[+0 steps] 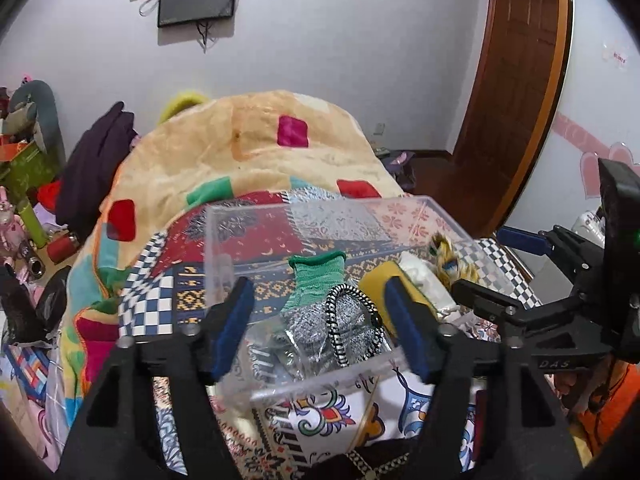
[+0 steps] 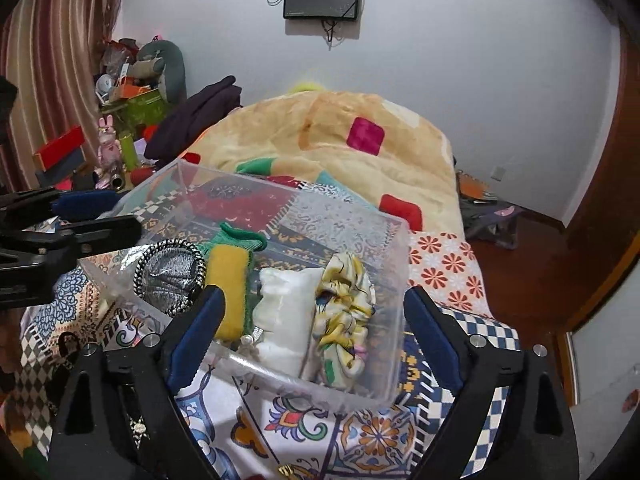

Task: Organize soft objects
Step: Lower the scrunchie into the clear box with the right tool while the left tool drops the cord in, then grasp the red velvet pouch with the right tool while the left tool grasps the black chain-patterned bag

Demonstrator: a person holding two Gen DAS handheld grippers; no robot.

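**Inspector A:** Report the container.

**Inspector B:** A clear plastic box (image 2: pixel 280 216) sits on the patterned bedspread (image 2: pixel 360 432), at centre frame in the right wrist view. Its long axis runs from upper left to lower right there; the open top faces up.

**Inspector A:** Contents?

**Inspector B:** From left to right in that view: a silver-grey pouch (image 2: pixel 168 276) ringed by a black-and-white cord, a green knitted piece (image 2: pixel 236 238) behind it, a yellow felt-like roll (image 2: pixel 230 292) lying lengthwise towards the camera, a white folded item (image 2: pixel 286 316), also lengthwise, and a yellow-and-white printed scrunchie (image 2: pixel 344 308) against the right wall. In the left wrist view the pouch (image 1: pixel 344 320) is nearest the front wall, with the green piece (image 1: pixel 316 280) pointing away towards the far wall.

**Inspector A:** State of the tools?

**Inspector B:** The left tool (image 1: pixel 320 328) has its blue pads spread, one on either side of the pouch at the box's near edge, pressing on nothing. The right tool (image 2: pixel 312 344) is also spread wide, its fingers straddling the near right end of the box, and grips nothing.

**Inspector A:** Surroundings?

**Inspector B:** A cream blanket (image 2: pixel 360 160) with coloured squares is heaped behind the box.
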